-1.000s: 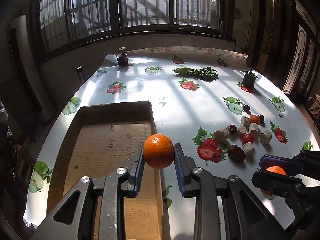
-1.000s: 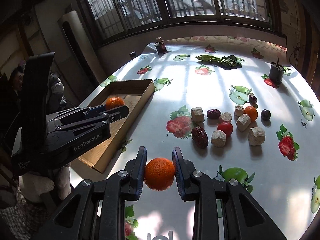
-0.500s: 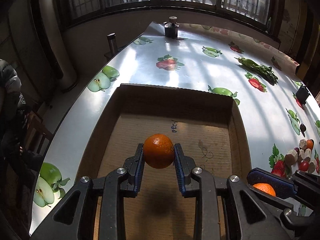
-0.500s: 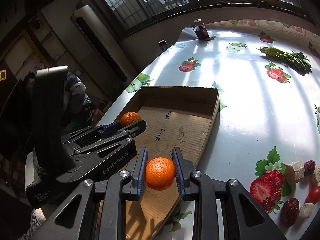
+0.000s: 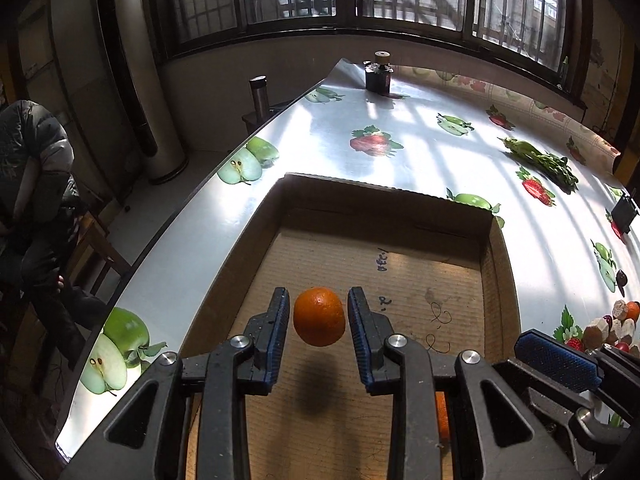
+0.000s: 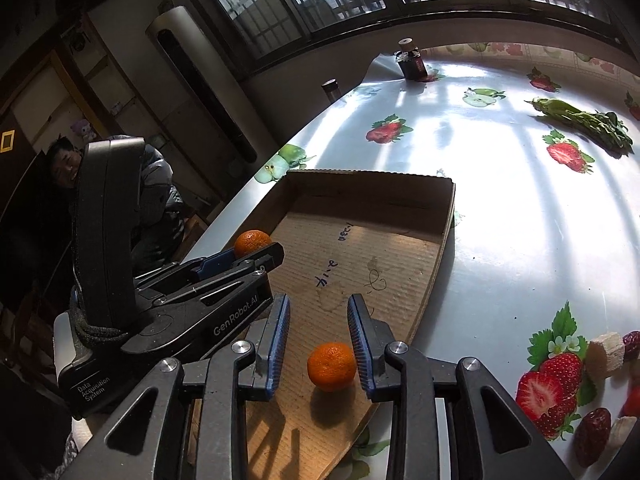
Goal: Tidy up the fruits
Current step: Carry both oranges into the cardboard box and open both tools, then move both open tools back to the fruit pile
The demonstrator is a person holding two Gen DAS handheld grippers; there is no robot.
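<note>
Right wrist view: both oranges are released over the cardboard box, fingers just parted around them; more small fruits are left on the bench.

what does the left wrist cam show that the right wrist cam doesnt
Left only: clear gaps either side of the first orange, which hangs above its shadow between the left gripper's pads. Right only: the second orange whole, lying on the floor of the cardboard box inside the right gripper. Both: the box, the tablecloth, the greens; both pairs of jaws have just been opening.
</note>
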